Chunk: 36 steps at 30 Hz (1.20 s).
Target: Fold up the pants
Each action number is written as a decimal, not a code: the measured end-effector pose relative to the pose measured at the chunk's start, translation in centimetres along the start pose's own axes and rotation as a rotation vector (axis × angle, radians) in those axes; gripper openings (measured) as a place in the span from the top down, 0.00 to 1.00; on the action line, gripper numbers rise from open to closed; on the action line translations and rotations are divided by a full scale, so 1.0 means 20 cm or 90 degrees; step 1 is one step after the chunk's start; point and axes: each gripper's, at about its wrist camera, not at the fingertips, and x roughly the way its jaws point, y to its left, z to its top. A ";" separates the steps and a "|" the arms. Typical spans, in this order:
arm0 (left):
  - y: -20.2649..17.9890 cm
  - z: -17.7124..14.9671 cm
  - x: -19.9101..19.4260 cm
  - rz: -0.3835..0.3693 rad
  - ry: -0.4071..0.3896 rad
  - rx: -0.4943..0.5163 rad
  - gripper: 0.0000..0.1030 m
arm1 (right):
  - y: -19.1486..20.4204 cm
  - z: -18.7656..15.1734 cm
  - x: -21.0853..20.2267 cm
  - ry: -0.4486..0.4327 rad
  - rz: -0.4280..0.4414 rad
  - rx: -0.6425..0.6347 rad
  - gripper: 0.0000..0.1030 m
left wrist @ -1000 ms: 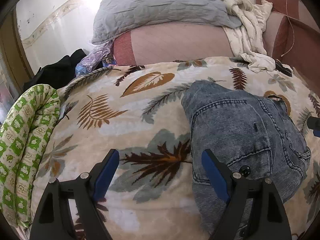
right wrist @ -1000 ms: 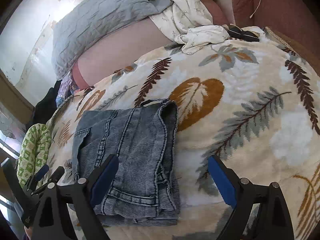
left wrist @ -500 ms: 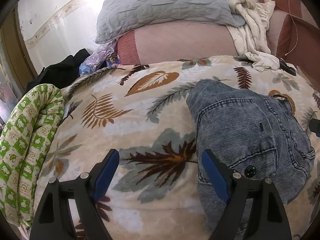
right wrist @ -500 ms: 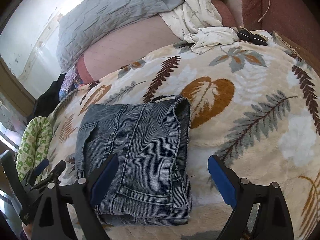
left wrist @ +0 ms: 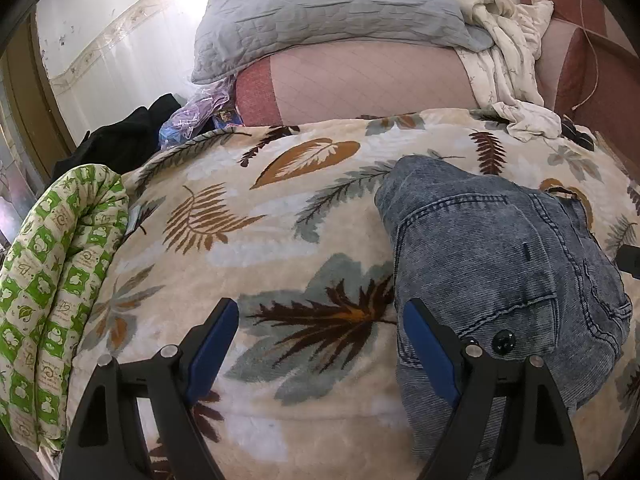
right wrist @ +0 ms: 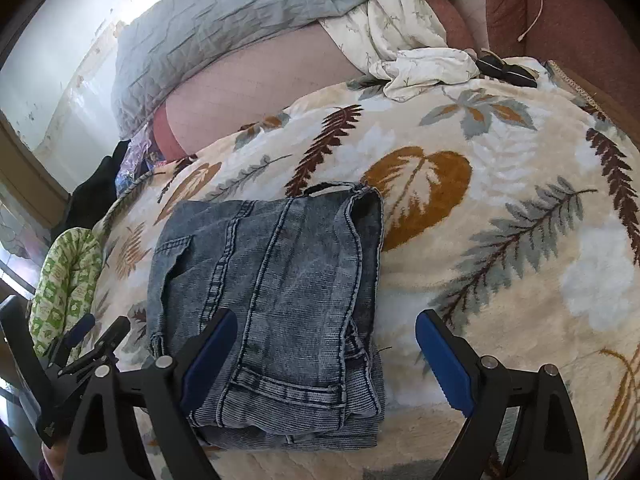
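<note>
Hovering over a bed, both grippers have their jaws wide apart with nothing between them; neither grasps anything. The left gripper (left wrist: 320,344) hangs above bare blanket (left wrist: 248,240), with the folded jeans (left wrist: 492,264) just beside its right finger, partly behind it. The right gripper (right wrist: 328,356) sits at the near edge of the jeans (right wrist: 272,292), its left finger over the denim and its right finger over blanket.

Compared with a second ago, little differs: the jeans sit slightly farther from both cameras, suggesting the grippers have eased back a touch, while the jaws are as wide as before. The jeans lie as a compact stacked rectangle, waistband layers toward the right gripper, so the folding looks finished or nearly so, and the hands appear to be letting it rest.

No brand, label or readable writing shows on the jeans; a green printed quilt (left wrist: 60,280) left of the left gripper carries small marks too tiny to read
</note>
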 end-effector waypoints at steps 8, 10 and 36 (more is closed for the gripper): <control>-0.01 -0.01 0.01 -0.006 0.002 0.004 0.18 | 0.01 -0.01 0.02 0.006 -0.001 -0.002 0.10; -0.02 -0.01 0.01 -0.007 0.002 0.006 0.18 | 0.01 -0.01 0.03 0.010 0.000 -0.004 0.10; -0.04 -0.01 0.01 -0.007 0.008 0.015 0.18 | 0.03 -0.01 0.06 0.024 -0.006 -0.011 0.10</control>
